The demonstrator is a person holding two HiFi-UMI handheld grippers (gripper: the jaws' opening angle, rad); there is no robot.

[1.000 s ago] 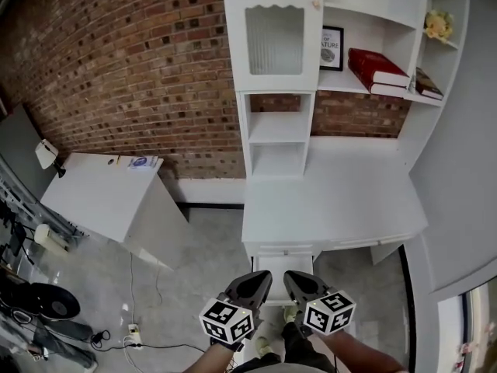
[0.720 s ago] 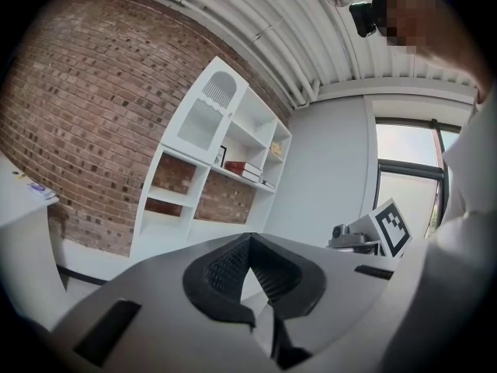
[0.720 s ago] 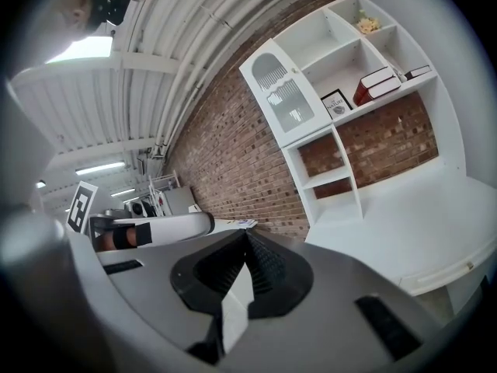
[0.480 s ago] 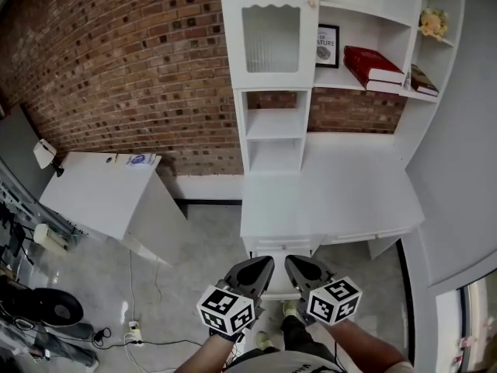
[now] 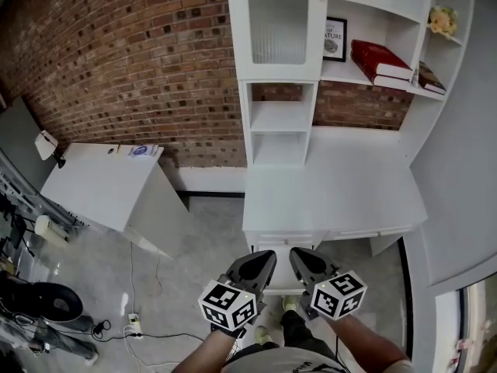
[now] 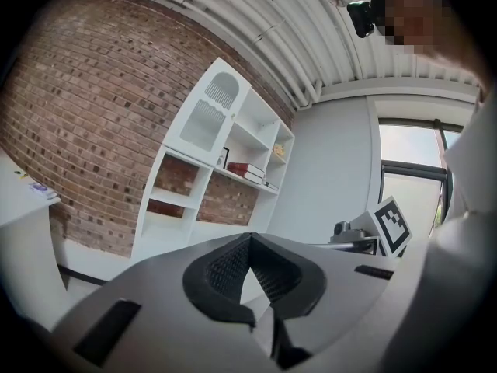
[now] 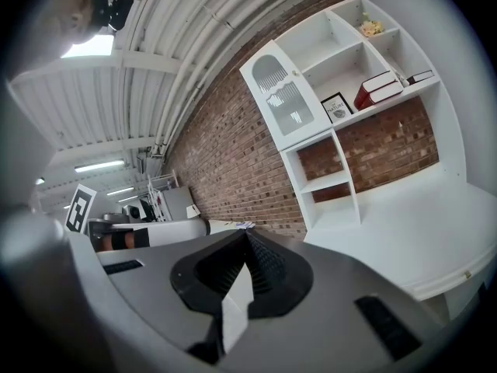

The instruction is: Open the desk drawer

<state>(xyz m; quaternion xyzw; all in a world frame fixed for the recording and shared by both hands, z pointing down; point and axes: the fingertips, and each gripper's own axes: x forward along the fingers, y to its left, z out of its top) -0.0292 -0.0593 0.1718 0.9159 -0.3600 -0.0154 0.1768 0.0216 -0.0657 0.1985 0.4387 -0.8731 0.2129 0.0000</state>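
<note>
The white desk (image 5: 342,193) with its shelf unit stands against the brick wall. Its drawer fronts show under the front edge, a narrow one (image 5: 281,239) and a wider one (image 5: 369,231). In the head view both grippers hover side by side just in front of that edge, apart from it. My left gripper (image 5: 266,255) is shut with nothing between its fingers, and so is my right gripper (image 5: 298,253). In the left gripper view the left gripper (image 6: 250,239) points at the shelves. In the right gripper view the right gripper (image 7: 247,233) has the desk (image 7: 419,231) and a small drawer knob (image 7: 466,274) to its right.
A low white side table (image 5: 101,185) stands left of the desk with a gap of grey floor between. Red books (image 5: 379,62) and a framed picture (image 5: 334,40) sit on the shelves. Cables and a power strip (image 5: 132,325) lie on the floor at left. A grey wall (image 5: 458,169) borders the desk's right.
Both grippers have risen a little and now sit closer to the desk's front edge in the head view. Their jaws stay shut and hold nothing.
</note>
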